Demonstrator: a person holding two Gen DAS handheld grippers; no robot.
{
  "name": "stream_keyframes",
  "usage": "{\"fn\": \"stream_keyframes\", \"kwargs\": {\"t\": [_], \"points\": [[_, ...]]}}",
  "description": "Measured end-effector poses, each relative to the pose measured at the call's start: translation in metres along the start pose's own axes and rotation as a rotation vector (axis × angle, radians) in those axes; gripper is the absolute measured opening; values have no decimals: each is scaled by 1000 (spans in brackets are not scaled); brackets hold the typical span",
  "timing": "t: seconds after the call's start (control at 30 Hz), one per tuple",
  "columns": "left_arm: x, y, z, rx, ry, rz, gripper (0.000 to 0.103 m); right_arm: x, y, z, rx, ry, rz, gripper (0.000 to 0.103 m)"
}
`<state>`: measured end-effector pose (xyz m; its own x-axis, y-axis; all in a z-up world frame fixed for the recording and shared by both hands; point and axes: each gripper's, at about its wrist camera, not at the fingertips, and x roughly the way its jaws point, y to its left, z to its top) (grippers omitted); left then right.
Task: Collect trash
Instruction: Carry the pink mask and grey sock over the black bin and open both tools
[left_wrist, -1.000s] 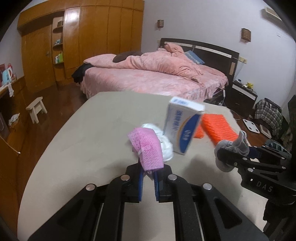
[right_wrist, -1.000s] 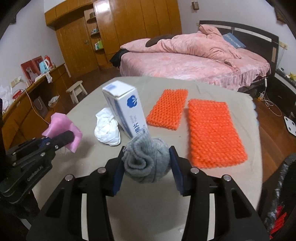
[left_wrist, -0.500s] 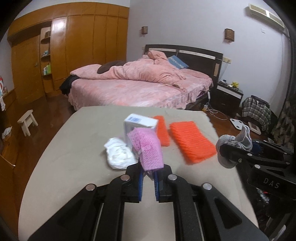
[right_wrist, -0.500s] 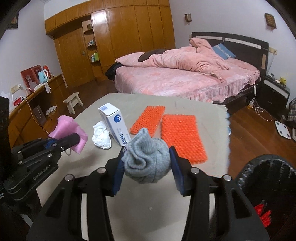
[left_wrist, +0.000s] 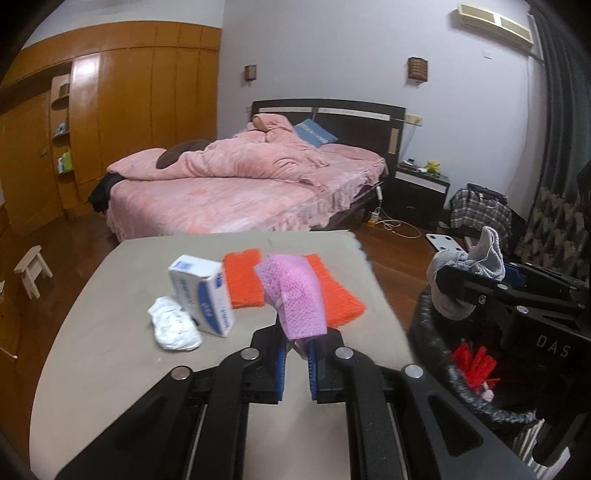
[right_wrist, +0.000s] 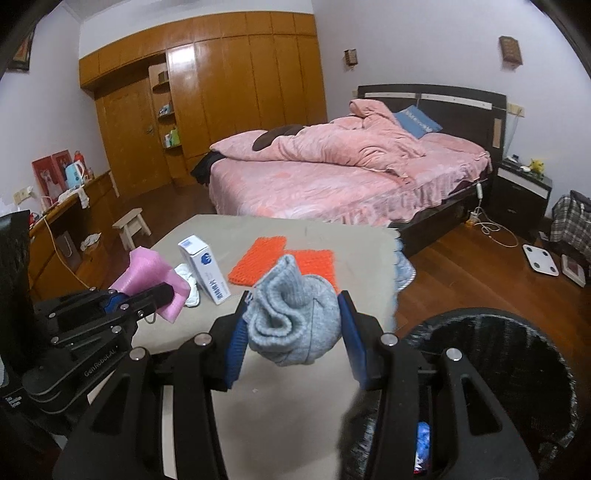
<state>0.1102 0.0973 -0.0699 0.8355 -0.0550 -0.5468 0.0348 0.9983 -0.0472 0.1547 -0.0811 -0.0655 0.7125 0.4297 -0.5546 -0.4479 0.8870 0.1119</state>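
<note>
My left gripper (left_wrist: 295, 341) is shut on a pink mesh foam piece (left_wrist: 295, 299), held up above the near part of the beige table (left_wrist: 110, 362); in the right wrist view that same gripper (right_wrist: 166, 295) and pink piece (right_wrist: 147, 266) sit at the left. My right gripper (right_wrist: 293, 325) is shut on a balled grey sock (right_wrist: 293, 321), lifted over the table's right edge beside a black bin (right_wrist: 517, 332). From the left wrist view the grey sock (left_wrist: 465, 266) hangs above the bin (left_wrist: 443, 373), which holds red scraps (left_wrist: 474, 362).
On the table lie a white-and-blue box (left_wrist: 201, 291), a crumpled white wad (left_wrist: 173, 326) and two orange mesh pads (left_wrist: 243, 280). Beyond stand a pink bed (right_wrist: 332, 173), a wooden wardrobe (right_wrist: 221, 92), a small stool (right_wrist: 131, 223) and a scale (right_wrist: 541, 260) on the floor.
Both grippers have pulled back and risen from the table with their loads still held. The table items now look farther off, and the black bin has come into view at the right.
</note>
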Motion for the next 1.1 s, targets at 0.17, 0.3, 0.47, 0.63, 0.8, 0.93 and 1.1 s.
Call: {"fn": "stream_keyframes", "kwargs": {"t": [0.17, 0.3, 0.47, 0.63, 0.8, 0.93, 1.1], "points": [[-3, -22, 3, 24, -6, -35, 10, -18, -19, -6, 20, -14, -31, 45], [-5, -41, 4, 46, -11, -63, 10, -33, -33, -10, 36, -28, -59, 45], [-8, -68, 6, 74, -20, -105, 10, -51, -51, -16, 54, -45, -97, 45], [-9, -93, 7, 99, -26, -148, 10, -66, -70, -24, 76, -53, -134, 45], [-8, -117, 8, 126, -26, -190, 10, -80, -89, -32, 104, -61, -177, 45], [-4, -134, 8, 140, -26, -223, 10, -91, -105, -39, 126, -67, -212, 45], [-2, -154, 7, 165, -23, -262, 10, -101, -121, -48, 153, -73, -251, 45]]}}
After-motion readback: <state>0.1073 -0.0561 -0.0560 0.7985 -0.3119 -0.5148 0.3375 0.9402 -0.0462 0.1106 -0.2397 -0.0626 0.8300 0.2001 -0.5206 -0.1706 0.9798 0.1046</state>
